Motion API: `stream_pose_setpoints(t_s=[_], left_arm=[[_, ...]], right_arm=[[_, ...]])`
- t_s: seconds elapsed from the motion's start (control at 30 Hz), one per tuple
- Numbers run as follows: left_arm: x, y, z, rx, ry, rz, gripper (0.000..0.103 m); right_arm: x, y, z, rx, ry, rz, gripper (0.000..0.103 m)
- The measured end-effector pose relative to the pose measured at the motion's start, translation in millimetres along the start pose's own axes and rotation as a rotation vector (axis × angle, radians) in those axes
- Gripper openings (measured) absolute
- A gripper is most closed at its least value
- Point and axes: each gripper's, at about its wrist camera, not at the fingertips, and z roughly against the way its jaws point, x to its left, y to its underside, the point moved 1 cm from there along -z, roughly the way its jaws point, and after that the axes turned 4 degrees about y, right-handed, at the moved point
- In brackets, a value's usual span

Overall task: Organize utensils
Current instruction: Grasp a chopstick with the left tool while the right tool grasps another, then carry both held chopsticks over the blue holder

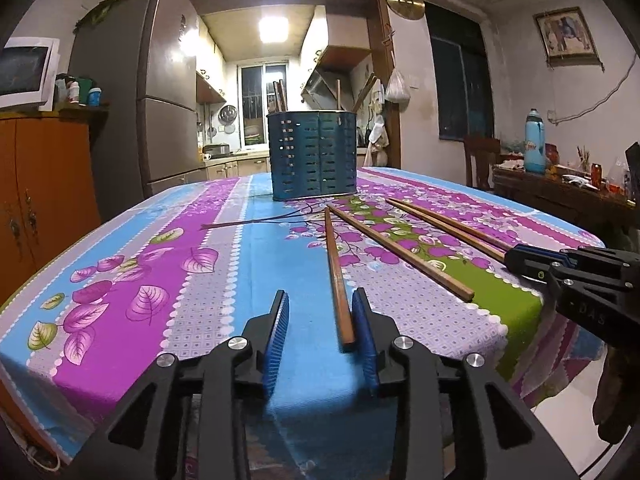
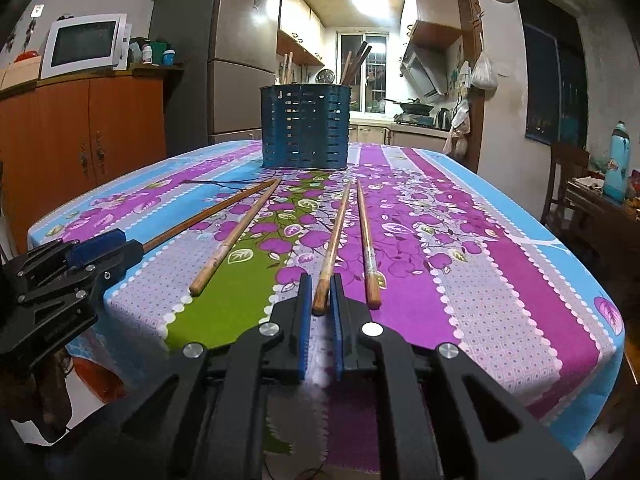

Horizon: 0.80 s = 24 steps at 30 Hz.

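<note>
A dark blue perforated utensil holder (image 1: 314, 156) (image 2: 305, 128) stands mid-table with several chopsticks in it. Loose wooden chopsticks lie on the floral tablecloth. My left gripper (image 1: 320, 308) is open, with the near end of one chopstick (image 1: 338, 280) between its pads, close to the right pad. My right gripper (image 2: 322, 290) has narrowed around the end of another chopstick (image 2: 332, 252); whether the pads press it is unclear. It also shows in the left wrist view (image 1: 520, 258). A third chopstick (image 2: 366, 240) lies just right of it, a fourth (image 2: 236, 236) to the left.
The table's near edge (image 2: 360, 380) lies under both grippers. A wooden cabinet (image 2: 80, 128) with a microwave and a fridge (image 2: 236, 48) stand to the left. A side table (image 1: 560, 188) with bottles and a chair stand to the right.
</note>
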Motion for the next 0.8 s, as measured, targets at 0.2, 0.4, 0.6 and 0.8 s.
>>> stream_pose_setpoints(t_s=[0.2,0.4,0.6,0.8], left_arm=[[-3,1,4,0.000,0.004,-0.012,0.028],[-9,0,5,0.011,0.016,-0.026,0.008],[-9,-13,15,0.000,0.013,-0.022,0.007],[-8,-61,43,-0.079,-0.007,-0.022,0.007]], right_arm=[[0,1,0,-0.010,0.004,-0.013,0.007],[-3,1,1,-0.017,-0.007,-0.036,0.006],[-4,-13,23,-0.068,-0.013,-0.013,0.006],[-6,-54,57,-0.169,-0.010,0.020,0.005]])
